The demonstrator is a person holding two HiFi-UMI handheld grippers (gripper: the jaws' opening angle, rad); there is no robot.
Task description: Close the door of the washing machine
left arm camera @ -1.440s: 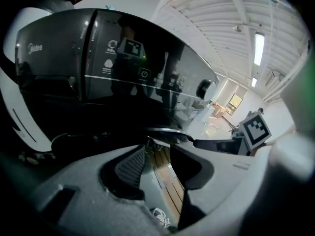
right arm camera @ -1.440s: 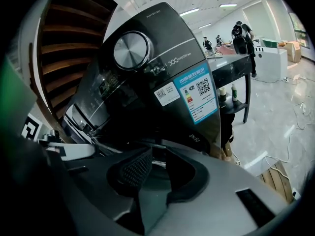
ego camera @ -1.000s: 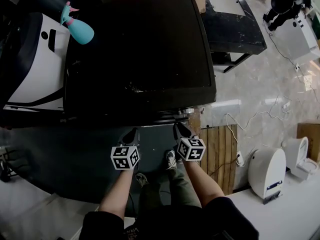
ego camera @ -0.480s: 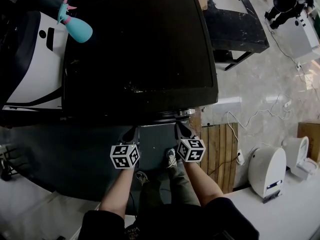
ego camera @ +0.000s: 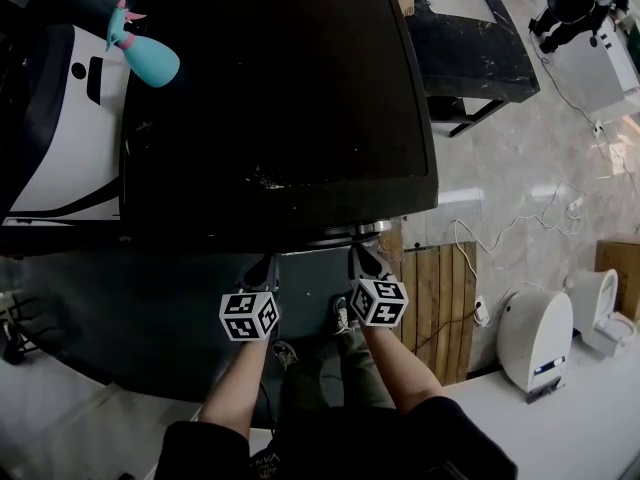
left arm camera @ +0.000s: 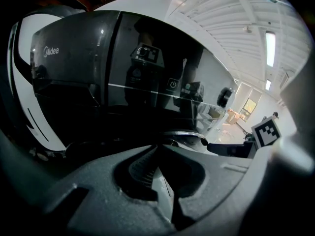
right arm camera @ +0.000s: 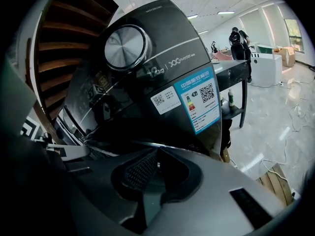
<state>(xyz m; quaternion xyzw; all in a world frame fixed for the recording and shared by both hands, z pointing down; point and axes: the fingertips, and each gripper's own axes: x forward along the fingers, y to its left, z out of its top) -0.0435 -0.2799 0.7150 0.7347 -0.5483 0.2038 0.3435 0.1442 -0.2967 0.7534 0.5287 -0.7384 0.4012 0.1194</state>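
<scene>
- Tongs on the left [left arm camera: 157, 147] are pressed together with nothing between them, tips angled down toward the machine's front.
- The tongs on the right [right arm camera: 157, 151] also meet at the tips, and nothing sits between them.
- From above, the two pairs lie side by side, a little apart, just below the front edge of the washing machine [ego camera: 280, 88]. Each marker cube is on the end nearer the person.
- The door rim [ego camera: 348, 232] is a curved chrome strip at that front edge, just beyond the tips. Whether the door is fully latched cannot be told.
- The machine's body is glossy and near-black, and its flat top fills the middle of the head view. The front is dark enough to mirror the room.
- The left gripper view shows a smoky control panel with a brand name and a power symbol [left arm camera: 172, 84].
- The right gripper view shows a round chrome dial [right arm camera: 125, 47], with a white QR sticker [right arm camera: 165, 101] and a blue energy label [right arm camera: 199, 104] below it.
- A teal spray bottle [ego camera: 143, 56] with a pink trigger sits on a white appliance [ego camera: 60, 138] just left of the machine.
- A wooden pallet [ego camera: 435, 298] lies on the pale floor at the machine's right front corner.
</scene>
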